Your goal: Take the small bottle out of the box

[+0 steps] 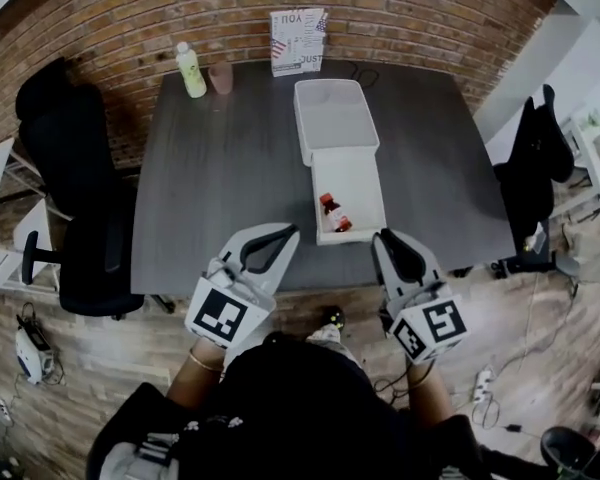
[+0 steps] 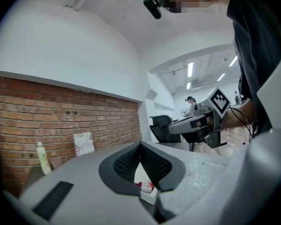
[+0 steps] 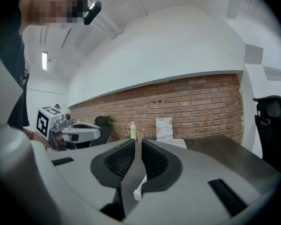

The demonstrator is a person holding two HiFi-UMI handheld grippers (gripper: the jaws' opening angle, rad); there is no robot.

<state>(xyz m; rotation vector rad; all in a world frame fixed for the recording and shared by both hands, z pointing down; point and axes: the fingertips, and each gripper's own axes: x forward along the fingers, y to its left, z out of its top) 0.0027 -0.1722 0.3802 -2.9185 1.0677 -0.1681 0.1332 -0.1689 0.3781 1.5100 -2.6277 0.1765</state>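
Observation:
A small bottle [image 1: 332, 213] with red contents lies in the open white box [image 1: 365, 193] near the front edge of the dark table [image 1: 230, 178]. The box's lid [image 1: 335, 118] lies flat behind it. My left gripper [image 1: 286, 234] hovers at the table's front edge, left of the box, its tips touching with nothing held. In the left gripper view the bottle [image 2: 145, 186] shows below the closed jaws of my left gripper [image 2: 140, 145]. My right gripper [image 1: 384, 236] sits just right of the box's near corner. Its jaws stand a narrow gap apart in the right gripper view [image 3: 135, 144], with nothing between them.
At the table's back stand a pale green bottle [image 1: 190, 70], a brownish cup [image 1: 221, 76] and a printed card [image 1: 298, 40] against the brick wall. A black chair [image 1: 70, 198] stands at the left, another [image 1: 535, 168] at the right.

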